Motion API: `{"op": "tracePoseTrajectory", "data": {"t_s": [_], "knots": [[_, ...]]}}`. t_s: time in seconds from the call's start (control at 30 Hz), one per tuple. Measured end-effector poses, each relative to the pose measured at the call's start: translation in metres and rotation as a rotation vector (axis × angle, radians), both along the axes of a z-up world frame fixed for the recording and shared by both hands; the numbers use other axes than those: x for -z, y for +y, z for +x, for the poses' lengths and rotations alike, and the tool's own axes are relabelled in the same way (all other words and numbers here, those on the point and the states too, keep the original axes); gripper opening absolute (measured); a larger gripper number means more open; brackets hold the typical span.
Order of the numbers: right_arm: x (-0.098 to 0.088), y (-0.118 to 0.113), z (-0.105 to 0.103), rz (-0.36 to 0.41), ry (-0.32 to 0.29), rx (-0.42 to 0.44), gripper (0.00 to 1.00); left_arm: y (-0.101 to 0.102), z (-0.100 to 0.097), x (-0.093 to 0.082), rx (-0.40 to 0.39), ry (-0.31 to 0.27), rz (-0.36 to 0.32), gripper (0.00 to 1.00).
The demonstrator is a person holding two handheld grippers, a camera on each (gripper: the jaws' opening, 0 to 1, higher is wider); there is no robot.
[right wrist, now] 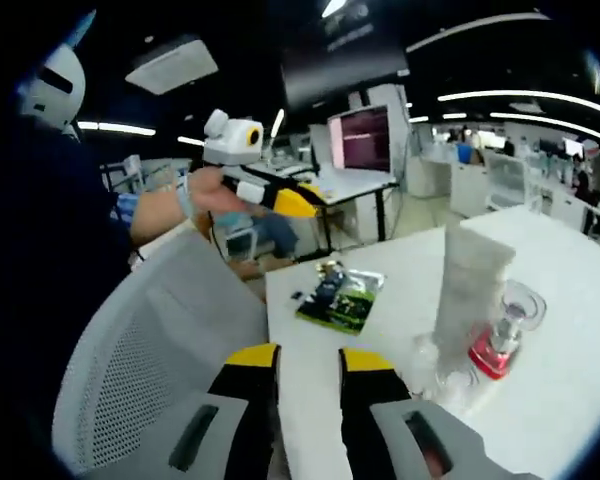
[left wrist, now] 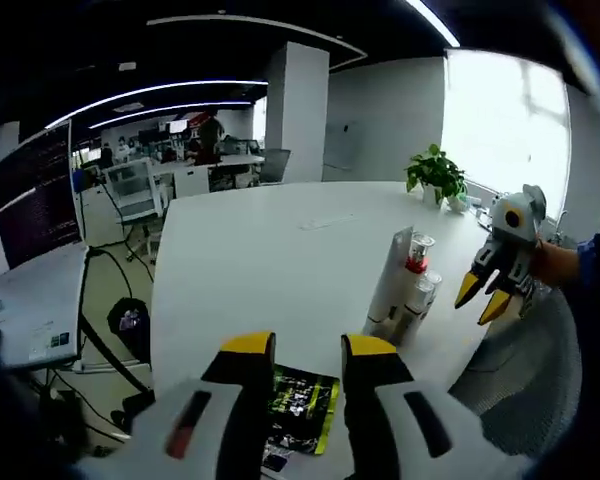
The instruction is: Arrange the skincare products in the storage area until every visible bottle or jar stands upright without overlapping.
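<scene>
Currently, your left gripper (left wrist: 308, 350) and right gripper (right wrist: 307, 357) hang with jaws spread, holding nothing. White tube (right wrist: 467, 290) and red-collared bottle (right wrist: 500, 340) stand clustered upright on the table (left wrist: 260, 260). Tube likely soft and tippy; take it low on the body.

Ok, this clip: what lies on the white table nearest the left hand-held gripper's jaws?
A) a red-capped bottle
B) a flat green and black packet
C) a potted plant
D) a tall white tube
B: in the left gripper view the green and black packet lies flat on the table just beyond the left hand-held gripper, while the white tube and potted plant sit farther off.
</scene>
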State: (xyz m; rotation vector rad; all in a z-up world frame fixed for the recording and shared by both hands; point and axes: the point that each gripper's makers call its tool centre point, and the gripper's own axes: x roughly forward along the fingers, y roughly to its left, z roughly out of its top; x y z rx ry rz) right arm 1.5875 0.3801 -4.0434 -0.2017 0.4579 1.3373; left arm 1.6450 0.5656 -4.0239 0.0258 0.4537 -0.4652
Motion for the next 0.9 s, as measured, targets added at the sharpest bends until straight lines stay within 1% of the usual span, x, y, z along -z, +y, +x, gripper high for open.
{"op": "tracePoseTrajectory", "data": {"t_s": [0.07, 0.17, 0.27, 0.3, 0.37, 0.43, 0.53, 0.63, 0.73, 0.83, 0.9], "knots": [[-0.009, 0.012, 0.0, -0.012, -0.041, -0.015, 0.26, 0.016, -0.001, 0.007, -0.024, 0.003, -0.006, 0.25], [-0.021, 0.031, 0.001, -0.005, -0.061, -0.01, 0.28, 0.035, -0.004, 0.022, -0.067, 0.036, -0.048, 0.26], [-0.032, 0.06, 0.007, 0.045, -0.059, 0.018, 0.33, 0.046, -0.008, 0.032, -0.079, 0.051, -0.07, 0.27], [-0.036, 0.071, 0.012, 0.066, -0.059, 0.043, 0.36, 0.049, -0.009, 0.033, -0.081, 0.048, -0.077, 0.26], [-0.044, 0.092, 0.02, 0.108, -0.06, 0.094, 0.38, 0.054, -0.012, 0.035, -0.085, 0.043, -0.092, 0.26], [-0.056, 0.121, 0.027, 0.19, -0.045, 0.156, 0.39, 0.056, -0.013, 0.038, -0.079, 0.038, -0.113, 0.24], [-0.054, 0.144, 0.032, 0.256, 0.041, 0.229, 0.44, 0.06, -0.013, 0.043, -0.085, 0.046, -0.134, 0.24], [-0.037, 0.16, 0.038, 0.237, 0.066, 0.271, 0.51, 0.062, -0.014, 0.05, -0.097, 0.055, -0.146, 0.26], [-0.01, 0.163, 0.046, 0.169, 0.067, 0.329, 0.5, 0.062, -0.015, 0.054, -0.081, 0.061, -0.138, 0.29], [0.025, 0.153, 0.04, 0.026, 0.038, 0.319, 0.47, 0.065, -0.017, 0.06, -0.061, 0.08, -0.122, 0.28], [0.039, 0.15, 0.034, -0.023, 0.05, 0.29, 0.48, 0.067, -0.018, 0.066, -0.054, 0.096, -0.115, 0.29]]}}
